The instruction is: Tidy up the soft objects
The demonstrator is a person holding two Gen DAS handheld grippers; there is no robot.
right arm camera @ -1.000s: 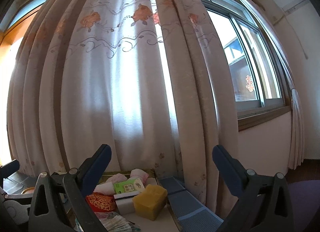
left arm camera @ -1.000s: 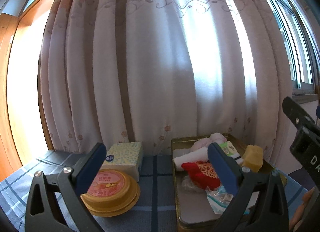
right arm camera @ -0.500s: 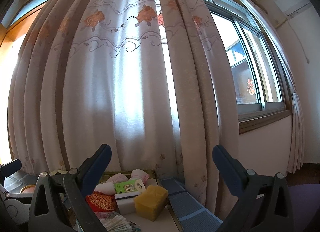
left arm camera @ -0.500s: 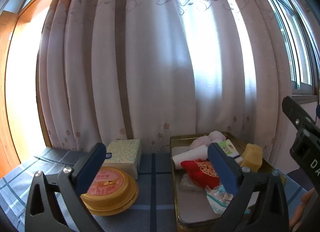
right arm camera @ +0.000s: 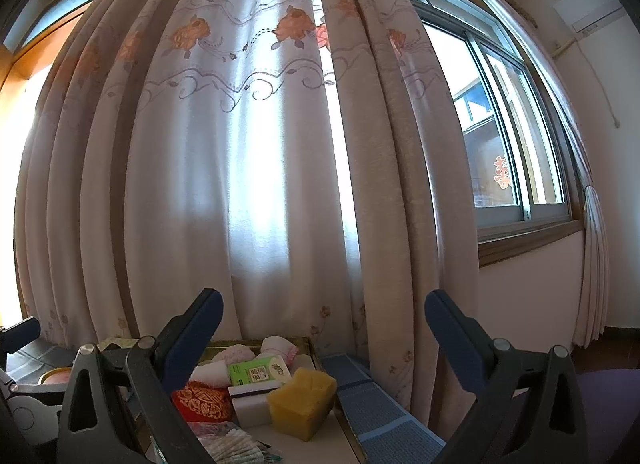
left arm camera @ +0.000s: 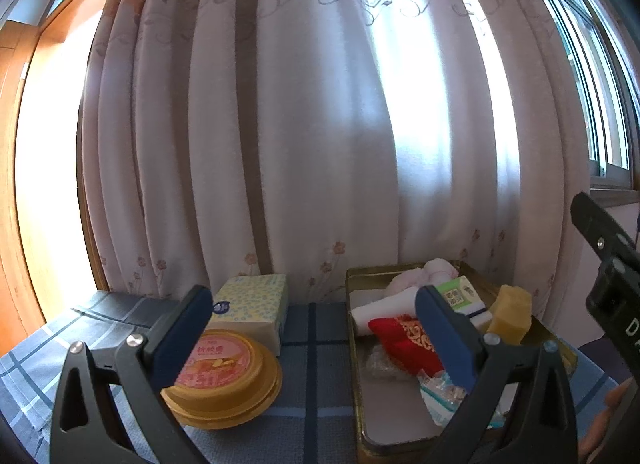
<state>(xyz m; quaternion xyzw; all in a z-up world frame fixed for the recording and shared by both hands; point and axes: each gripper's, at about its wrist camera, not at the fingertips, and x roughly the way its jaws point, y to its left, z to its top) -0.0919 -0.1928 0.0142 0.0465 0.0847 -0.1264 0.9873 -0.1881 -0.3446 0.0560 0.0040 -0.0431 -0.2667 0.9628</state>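
A gold metal tray [left arm camera: 356,384] on the blue checked tablecloth holds soft items: a red embroidered pouch [left arm camera: 404,338], a white rolled cloth [left arm camera: 380,308], pink plush pieces [left arm camera: 436,270], a green-labelled tissue pack [left arm camera: 460,296], a yellow sponge [left arm camera: 510,314] and clear wrapped packets [left arm camera: 440,392]. The tray [right arm camera: 312,344], sponge [right arm camera: 302,398] and pouch [right arm camera: 202,400] also show in the right wrist view. My left gripper [left arm camera: 314,328] is open and empty, held above the table just left of the tray. My right gripper [right arm camera: 324,328] is open and empty, above the tray's right side.
A patterned tissue box [left arm camera: 254,306] and a yellow round tub with a pink lid [left arm camera: 222,378] stand left of the tray. A floral curtain [left arm camera: 320,124] hangs close behind the table. A window [right arm camera: 512,144] and wall lie to the right.
Both views have tilted slightly upward, so the table and tray sit a little lower in frame. Both grippers stay open and empty.
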